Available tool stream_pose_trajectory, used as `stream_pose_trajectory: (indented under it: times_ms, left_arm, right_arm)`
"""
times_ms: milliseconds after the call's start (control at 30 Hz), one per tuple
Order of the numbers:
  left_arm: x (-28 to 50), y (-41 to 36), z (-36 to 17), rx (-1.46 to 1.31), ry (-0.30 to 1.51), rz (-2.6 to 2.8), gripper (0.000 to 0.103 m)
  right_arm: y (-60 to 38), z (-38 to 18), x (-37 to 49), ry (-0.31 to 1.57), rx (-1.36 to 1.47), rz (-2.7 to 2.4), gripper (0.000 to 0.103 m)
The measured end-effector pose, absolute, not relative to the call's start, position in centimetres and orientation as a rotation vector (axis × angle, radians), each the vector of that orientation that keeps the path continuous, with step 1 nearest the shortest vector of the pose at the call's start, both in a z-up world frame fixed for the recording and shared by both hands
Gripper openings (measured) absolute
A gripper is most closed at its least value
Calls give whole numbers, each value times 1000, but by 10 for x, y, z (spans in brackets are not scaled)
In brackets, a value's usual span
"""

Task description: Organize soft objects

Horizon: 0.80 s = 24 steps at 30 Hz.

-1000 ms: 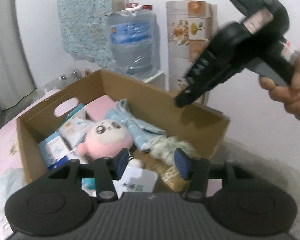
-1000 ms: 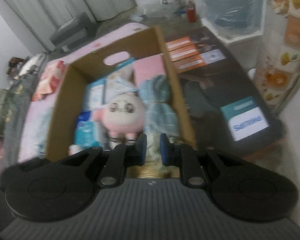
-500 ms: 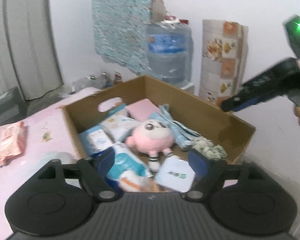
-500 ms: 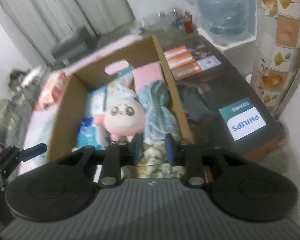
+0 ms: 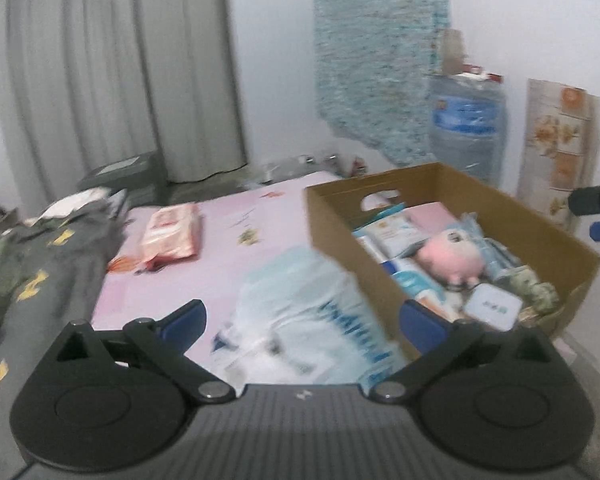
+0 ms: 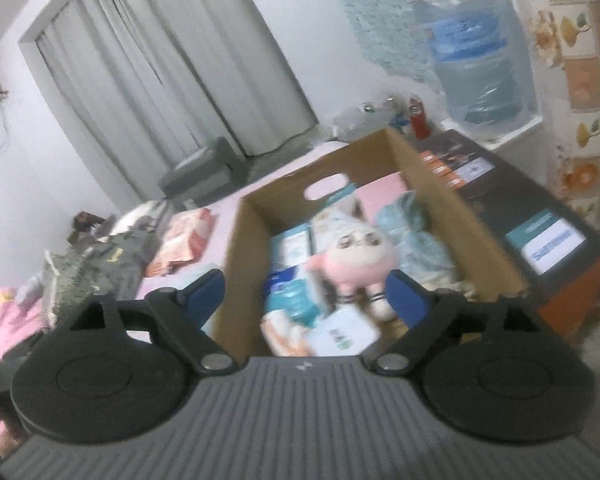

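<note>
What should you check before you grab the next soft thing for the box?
1. Left gripper open, nothing in it: ok; its jaws have just been opening.
2. Right gripper open, nothing in it: ok; just been opening too.
3. White-and-blue pack outside the cardboard box, in front of the left gripper: ok.
4. Pink plush inside the box: ok.
5. Room left in the box: cannot tell.

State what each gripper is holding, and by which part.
Nothing is held. The left gripper and right gripper have just been opening, with nothing clamped.
</note>
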<state>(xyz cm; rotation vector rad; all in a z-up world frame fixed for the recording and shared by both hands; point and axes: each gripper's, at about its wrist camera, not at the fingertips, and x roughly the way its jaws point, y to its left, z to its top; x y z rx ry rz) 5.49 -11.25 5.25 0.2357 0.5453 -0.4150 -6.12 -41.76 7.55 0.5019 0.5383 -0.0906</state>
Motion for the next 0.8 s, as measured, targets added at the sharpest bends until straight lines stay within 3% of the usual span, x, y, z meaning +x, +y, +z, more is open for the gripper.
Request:
stream_pose_trajectory:
  times_ms: [267,800]
  left_arm:
    - [43,-88,44,206,626,-323,103]
    - [43,-82,15,68,798,-236,103]
  right_arm:
    - [-351,61,-50,608,352,-81,102]
    - [-313,61,-47,674,246,-150,102]
